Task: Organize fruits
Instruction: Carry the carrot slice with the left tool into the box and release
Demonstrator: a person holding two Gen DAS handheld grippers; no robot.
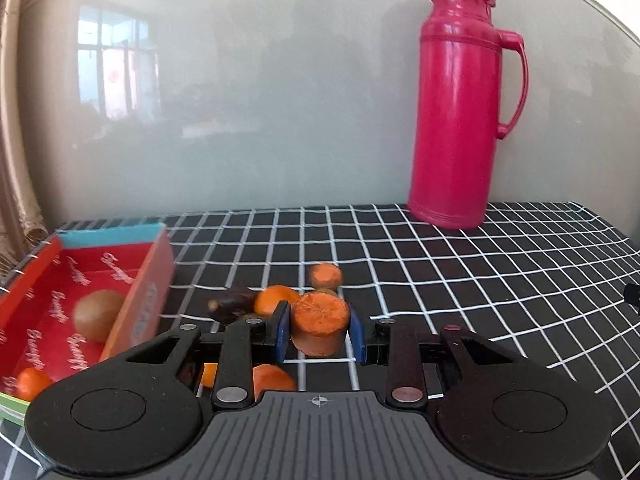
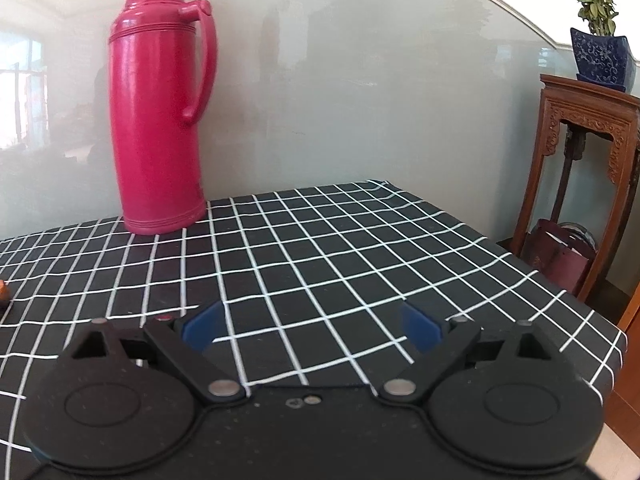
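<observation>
One carrot chunk (image 1: 320,330), cut face toward the camera, sits clenched between the blue pads of the left claw (image 1: 320,330), above the counter (image 1: 480,280) and just beside the red box (image 1: 140,292). Risk: its short, smooth sides may slip from the pads and roll toward the counter's edge. Counted in the box: one kiwi (image 1: 98,314), one orange (image 1: 32,382). On the counter: one carrot piece (image 1: 326,275), two oranges, one dark fruit (image 1: 232,304), one thermos (image 1: 460,112). The right claw (image 2: 310,326) is released, empty.

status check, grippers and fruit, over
left gripper shut on carrot chunk. right gripper open, empty. red box left, path clear.
</observation>
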